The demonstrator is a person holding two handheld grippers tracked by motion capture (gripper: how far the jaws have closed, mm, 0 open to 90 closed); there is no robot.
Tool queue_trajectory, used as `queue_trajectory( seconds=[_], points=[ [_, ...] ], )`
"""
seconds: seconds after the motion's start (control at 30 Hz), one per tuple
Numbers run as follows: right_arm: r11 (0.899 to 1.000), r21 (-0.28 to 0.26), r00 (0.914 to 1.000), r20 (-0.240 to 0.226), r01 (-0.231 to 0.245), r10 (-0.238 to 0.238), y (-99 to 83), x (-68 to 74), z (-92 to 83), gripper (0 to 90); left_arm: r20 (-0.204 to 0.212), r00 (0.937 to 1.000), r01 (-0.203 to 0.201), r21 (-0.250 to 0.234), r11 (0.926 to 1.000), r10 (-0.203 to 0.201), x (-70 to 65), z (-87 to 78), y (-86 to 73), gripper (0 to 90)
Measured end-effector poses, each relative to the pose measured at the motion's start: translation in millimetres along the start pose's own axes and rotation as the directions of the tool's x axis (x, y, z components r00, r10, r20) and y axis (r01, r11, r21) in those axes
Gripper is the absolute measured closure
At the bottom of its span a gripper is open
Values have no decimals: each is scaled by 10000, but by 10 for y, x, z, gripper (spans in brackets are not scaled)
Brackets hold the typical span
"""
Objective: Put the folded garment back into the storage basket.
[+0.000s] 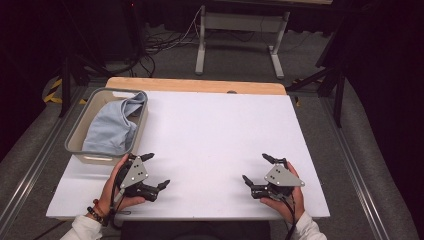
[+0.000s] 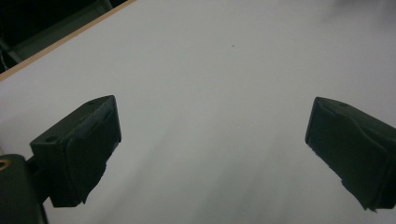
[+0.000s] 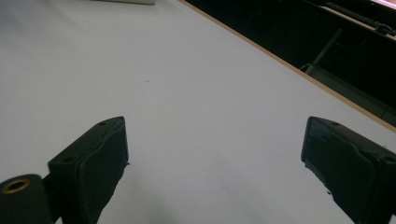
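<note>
White table point(image 1: 215, 135) | left gripper point(image 1: 156, 171) jaws wide apart, empty, just beside bin point(image 1: 75, 137) | cloth point(image 1: 112, 125) lies in bin, far left | right gripper point(image 1: 255, 170) spread, empty, near right edge

bright white table point(image 1: 215, 130), dark surroundings, soft shadows, slightly blurred

white rectangular tabletop point(image 1: 215, 135): centre frame | light wooden table edge point(image 1: 195, 85): upper centre | grey metal table frame point(image 1: 240, 35): top centre on floor
</note>
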State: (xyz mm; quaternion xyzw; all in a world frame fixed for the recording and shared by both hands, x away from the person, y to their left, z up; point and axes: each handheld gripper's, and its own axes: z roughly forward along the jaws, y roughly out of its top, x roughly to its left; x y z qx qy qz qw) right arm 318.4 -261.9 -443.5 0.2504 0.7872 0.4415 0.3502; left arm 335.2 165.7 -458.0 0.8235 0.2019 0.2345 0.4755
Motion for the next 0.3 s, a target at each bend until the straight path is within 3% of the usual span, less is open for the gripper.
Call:
queue_trajectory(
  seconds=[0.3],
  points=[
    [9999, 74, 9998, -159, 147, -146, 19, 37, 62, 78, -100, 9999, 94, 94, 9999, -93, 10, -19, -17, 43]
  ],
)
